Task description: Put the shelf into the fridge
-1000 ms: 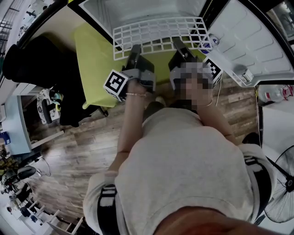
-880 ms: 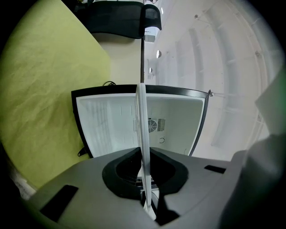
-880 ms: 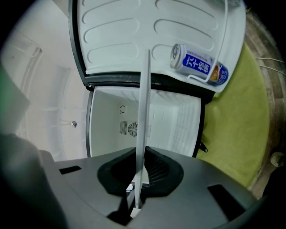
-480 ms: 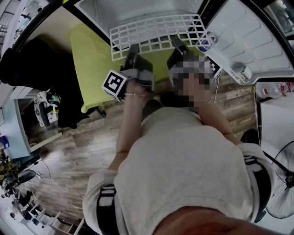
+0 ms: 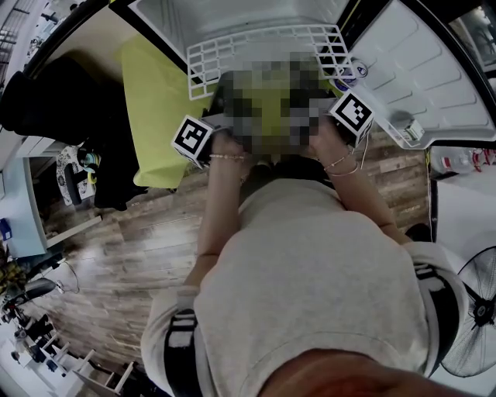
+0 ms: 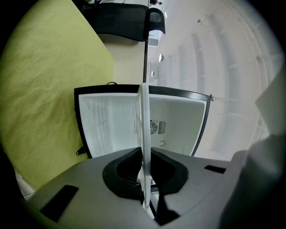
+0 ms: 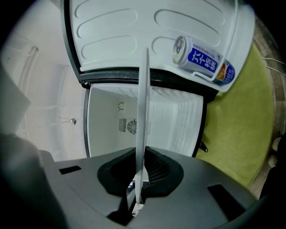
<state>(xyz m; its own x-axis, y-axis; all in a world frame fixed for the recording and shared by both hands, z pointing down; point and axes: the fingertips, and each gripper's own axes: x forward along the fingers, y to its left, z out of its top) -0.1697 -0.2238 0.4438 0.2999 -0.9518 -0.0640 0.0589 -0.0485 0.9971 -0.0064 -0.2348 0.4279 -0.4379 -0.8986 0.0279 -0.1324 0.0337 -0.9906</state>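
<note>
Dim, fisheye-warped edges; mosaic patch

White coated-wire shelf (image 5: 263, 43); smooth plastic fridge (image 5: 232, 15); wood floor (image 5: 132, 256).

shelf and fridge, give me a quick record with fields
fridge: open, white inside, fan vent on back wall
door: swung open, can lying in its rack
shelf: white wire grid, held at the fridge opening
left gripper: shut on shelf's near edge
right gripper: shut on shelf's near edge
</note>
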